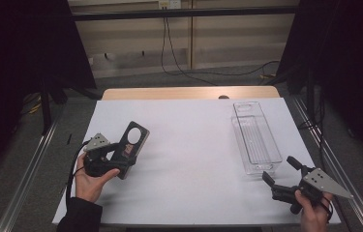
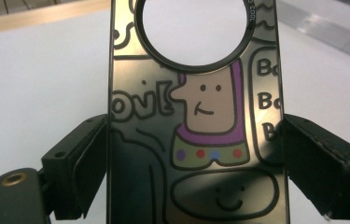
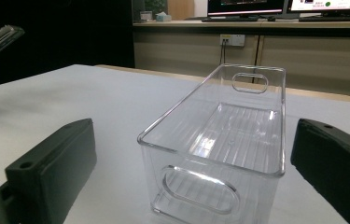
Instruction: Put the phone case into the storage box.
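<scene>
Dark phone case [image 1: 131, 148] is pinched across its width by left gripper [image 1: 121, 157] at table's left, long axis tilted up-away, ring hole topmost, lower end cut off in left gripper view; right gripper [image 1: 281, 175] jaws are spread facing the clear bin [image 1: 256, 140].

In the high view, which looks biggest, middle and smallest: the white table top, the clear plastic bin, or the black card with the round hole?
1. White table top, by far the largest.
2. Clear plastic bin.
3. Black card with the round hole, gripped in the left tongs; it is tilted, so it may look smaller than it is.
</scene>
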Demonstrator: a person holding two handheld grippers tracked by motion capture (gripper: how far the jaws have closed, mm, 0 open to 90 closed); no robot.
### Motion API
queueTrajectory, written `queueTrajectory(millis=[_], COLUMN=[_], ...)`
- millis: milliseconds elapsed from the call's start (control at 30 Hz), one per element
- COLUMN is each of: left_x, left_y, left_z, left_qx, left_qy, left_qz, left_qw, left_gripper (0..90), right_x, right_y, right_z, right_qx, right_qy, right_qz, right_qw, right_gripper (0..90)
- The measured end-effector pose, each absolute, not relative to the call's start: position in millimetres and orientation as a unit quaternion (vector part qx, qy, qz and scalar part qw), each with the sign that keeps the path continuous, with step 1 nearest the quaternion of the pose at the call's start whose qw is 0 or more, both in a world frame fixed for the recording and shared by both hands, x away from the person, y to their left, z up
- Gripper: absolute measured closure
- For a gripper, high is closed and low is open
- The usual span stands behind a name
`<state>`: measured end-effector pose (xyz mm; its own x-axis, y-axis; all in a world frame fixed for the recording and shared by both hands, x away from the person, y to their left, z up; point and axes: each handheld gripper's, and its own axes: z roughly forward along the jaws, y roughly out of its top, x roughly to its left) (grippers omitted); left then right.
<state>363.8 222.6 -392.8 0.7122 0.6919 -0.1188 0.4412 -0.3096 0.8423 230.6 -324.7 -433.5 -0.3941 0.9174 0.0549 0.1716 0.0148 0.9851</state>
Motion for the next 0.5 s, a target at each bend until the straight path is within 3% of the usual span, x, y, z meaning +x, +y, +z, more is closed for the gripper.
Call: queueTrajectory(millis=[500], left_x=[352], left_y=[209], left_z=[-386], left_qx=[0.791], left_qy=[0.306], left_qz=[0.139], left_qw=[0.511], left_gripper=[12.5], right_x=[228], right_y=[-321], right_z=[-431], right_qx=[0.410], right_qy=[0.642], right_qz=[0.551], right_qw=[0.341], right_gripper=[0.0])
